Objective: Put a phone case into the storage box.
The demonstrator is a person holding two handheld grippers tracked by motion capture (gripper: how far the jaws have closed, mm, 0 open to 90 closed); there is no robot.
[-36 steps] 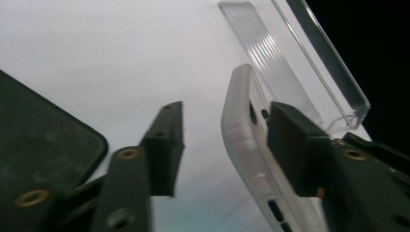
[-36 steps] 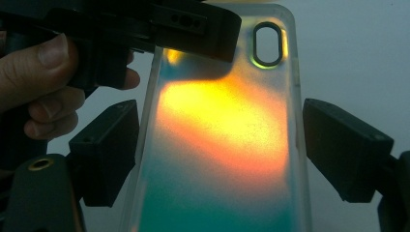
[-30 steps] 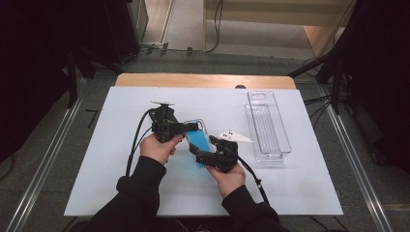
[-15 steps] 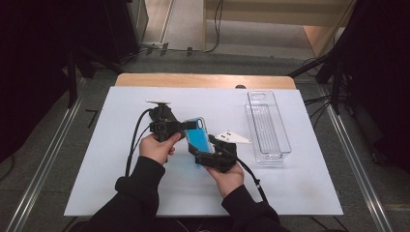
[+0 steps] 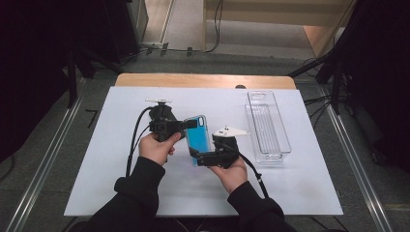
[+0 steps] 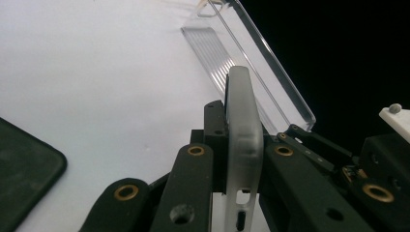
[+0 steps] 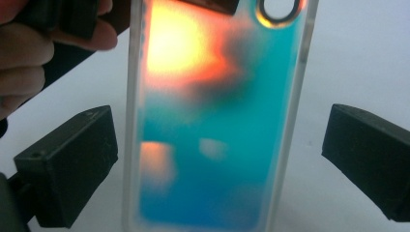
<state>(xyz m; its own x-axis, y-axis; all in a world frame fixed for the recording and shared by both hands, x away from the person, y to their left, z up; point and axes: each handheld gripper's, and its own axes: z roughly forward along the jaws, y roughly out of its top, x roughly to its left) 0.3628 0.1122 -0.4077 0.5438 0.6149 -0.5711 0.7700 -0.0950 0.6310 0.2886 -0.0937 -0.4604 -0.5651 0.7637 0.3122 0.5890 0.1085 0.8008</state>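
High view: the glossy blue-teal phone case with frosted rim (image 5: 197, 137) hangs between the grippers, handover nearly done. Left gripper view: the left gripper (image 6: 235, 159) has clamped its edge. Right gripper view: the right gripper (image 7: 217, 169) has just spread wide, the case untouched between its jaws; placing remains.

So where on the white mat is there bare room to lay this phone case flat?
The white table mat lies bare at its near right, below the clear plastic tray, and along its left side, left of the left hand-held gripper. The middle is crowded: both hand-held grippers meet at the iridescent blue phone case.
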